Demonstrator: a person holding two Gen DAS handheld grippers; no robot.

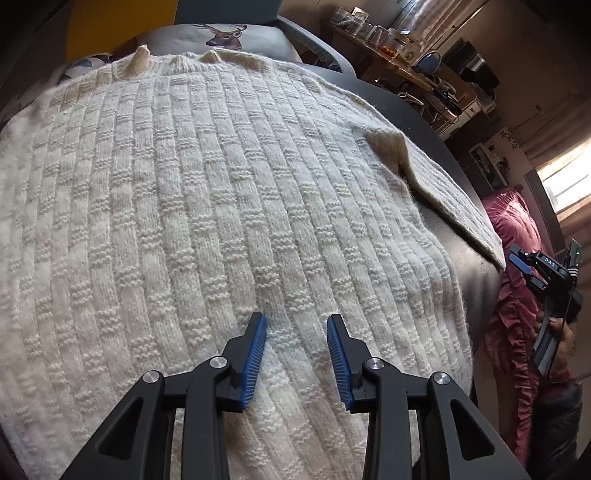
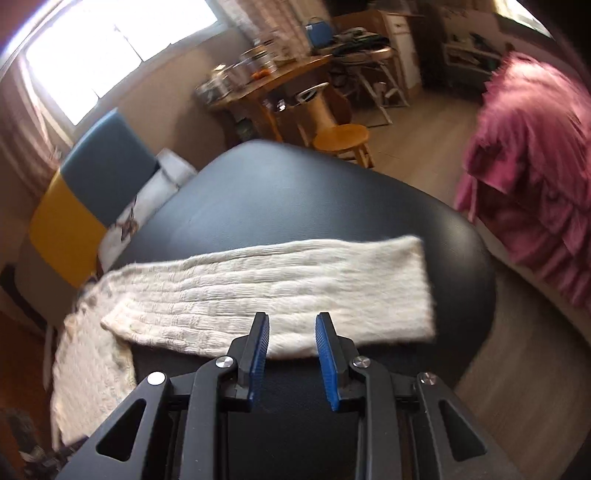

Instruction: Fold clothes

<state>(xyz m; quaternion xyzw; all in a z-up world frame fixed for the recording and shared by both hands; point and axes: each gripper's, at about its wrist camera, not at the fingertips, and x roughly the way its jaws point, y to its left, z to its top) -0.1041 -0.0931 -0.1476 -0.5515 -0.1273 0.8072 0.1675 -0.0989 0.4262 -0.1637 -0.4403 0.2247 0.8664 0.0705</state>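
Ahead of me, a bright window washes the beige wall with daylight. A cluttered wooden side table stands beyond a round wooden stool on pale wood flooring. A pink ruffled cloth hangs at my right, a blue-and-yellow chair at my left.

A lived-in home room: a cluttered wooden table with jars, a round stool, curtained window, a deer-print cushion, pink ruffled bedding, wood-look floor.
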